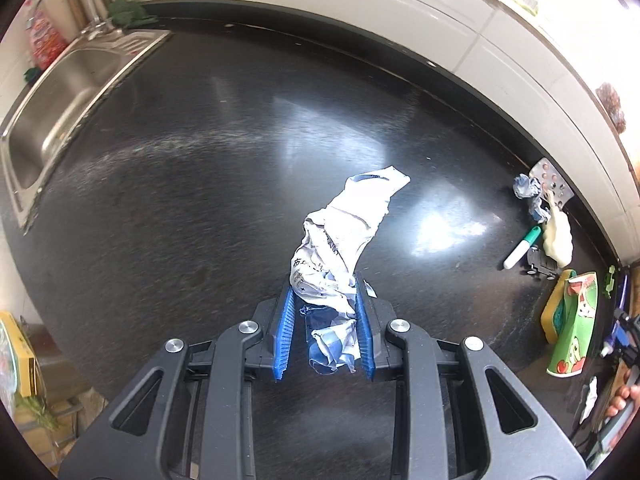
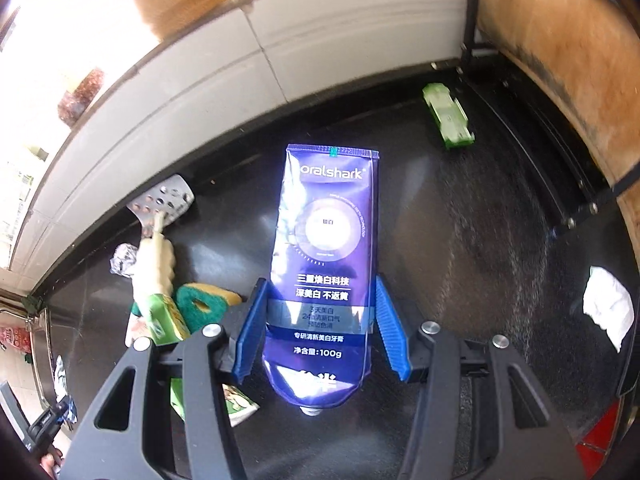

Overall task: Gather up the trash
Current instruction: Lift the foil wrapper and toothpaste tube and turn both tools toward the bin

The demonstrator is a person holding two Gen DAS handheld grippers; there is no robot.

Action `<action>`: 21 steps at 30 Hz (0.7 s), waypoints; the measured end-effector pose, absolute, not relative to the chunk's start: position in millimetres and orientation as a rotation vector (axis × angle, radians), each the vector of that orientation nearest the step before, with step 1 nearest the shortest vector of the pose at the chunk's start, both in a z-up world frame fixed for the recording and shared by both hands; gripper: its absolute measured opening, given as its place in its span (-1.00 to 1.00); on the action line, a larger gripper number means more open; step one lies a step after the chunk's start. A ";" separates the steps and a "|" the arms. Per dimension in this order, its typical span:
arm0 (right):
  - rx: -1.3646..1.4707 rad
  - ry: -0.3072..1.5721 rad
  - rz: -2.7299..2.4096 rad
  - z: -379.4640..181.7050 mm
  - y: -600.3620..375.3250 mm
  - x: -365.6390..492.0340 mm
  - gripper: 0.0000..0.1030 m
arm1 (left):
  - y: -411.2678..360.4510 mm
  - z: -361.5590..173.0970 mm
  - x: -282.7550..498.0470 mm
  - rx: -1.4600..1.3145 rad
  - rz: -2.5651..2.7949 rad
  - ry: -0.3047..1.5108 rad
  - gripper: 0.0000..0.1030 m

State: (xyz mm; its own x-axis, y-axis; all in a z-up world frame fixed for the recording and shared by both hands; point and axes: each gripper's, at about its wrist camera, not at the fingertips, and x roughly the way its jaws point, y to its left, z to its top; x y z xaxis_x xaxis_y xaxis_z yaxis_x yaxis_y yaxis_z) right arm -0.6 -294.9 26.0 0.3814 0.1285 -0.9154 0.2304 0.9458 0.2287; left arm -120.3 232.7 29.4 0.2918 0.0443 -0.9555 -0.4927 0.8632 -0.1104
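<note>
My left gripper (image 1: 325,292) is shut on a crumpled white and blue printed paper (image 1: 344,236), which sticks up and forward from between the blue pads above the black counter (image 1: 180,184). My right gripper (image 2: 323,304) is shut on a purple toothpaste tube (image 2: 326,248), flat end forward and cap toward the camera. More litter lies at the counter's back: a crumpled foil ball (image 1: 527,190) (image 2: 122,258), a green paper cup (image 1: 576,320) on its side and a white crumpled tissue (image 2: 608,306) at the right.
A steel sink (image 1: 60,92) with a tap sits at the far left. Near the tiled wall lie a metal spatula (image 2: 162,204) with a cream handle, a green marker (image 1: 522,246), a green-yellow sponge (image 2: 204,300), a toy car (image 1: 540,264) and a green box (image 2: 448,120).
</note>
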 end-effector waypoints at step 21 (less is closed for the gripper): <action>0.020 1.180 0.384 57.0 -55.9 7.0 0.01 | 320.6 39.5 -257.5 -0.590 0.607 1.171 -0.48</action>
State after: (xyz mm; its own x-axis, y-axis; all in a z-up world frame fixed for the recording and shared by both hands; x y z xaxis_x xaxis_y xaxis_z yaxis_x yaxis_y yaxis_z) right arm 7.0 -55.9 57.0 0.3242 0.3029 -0.8962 -0.2823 0.9352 0.2140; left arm -257.5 320.6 39.5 0.2715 0.1277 -0.9539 -0.7064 0.6996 -0.1074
